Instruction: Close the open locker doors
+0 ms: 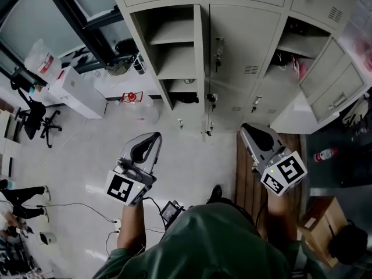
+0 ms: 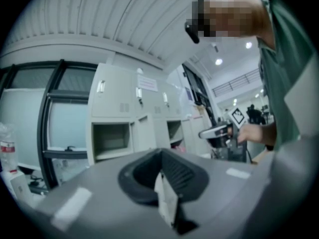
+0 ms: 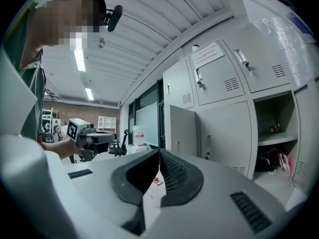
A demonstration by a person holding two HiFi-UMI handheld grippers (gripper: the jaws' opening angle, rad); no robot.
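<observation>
Pale grey lockers (image 1: 241, 39), whitish floor (image 1: 192, 158), dark green shirt (image 1: 215, 243).

Head view: from the head of the person (image 1: 226, 243), close before the lockers (image 1: 244, 68), facing steeply down their fronts to the floor (image 1: 192, 161); the left gripper (image 1: 153, 137) and right gripper (image 1: 249, 128) sit near below it.
Left gripper view: low, before the lockers' left part, tilted up along its own jaws; the lockers stand a little way off, with the ceiling (image 2: 124, 14) over them and a window (image 2: 30, 118) to their left.
Right gripper view: low, near the lockers' right part, tilted up along its own jaws; the lockers fill its right half, close.
Shared: all three see the lockers' open compartments (image 1: 174, 45); each gripper view catches the other gripper beside the lockers.
</observation>
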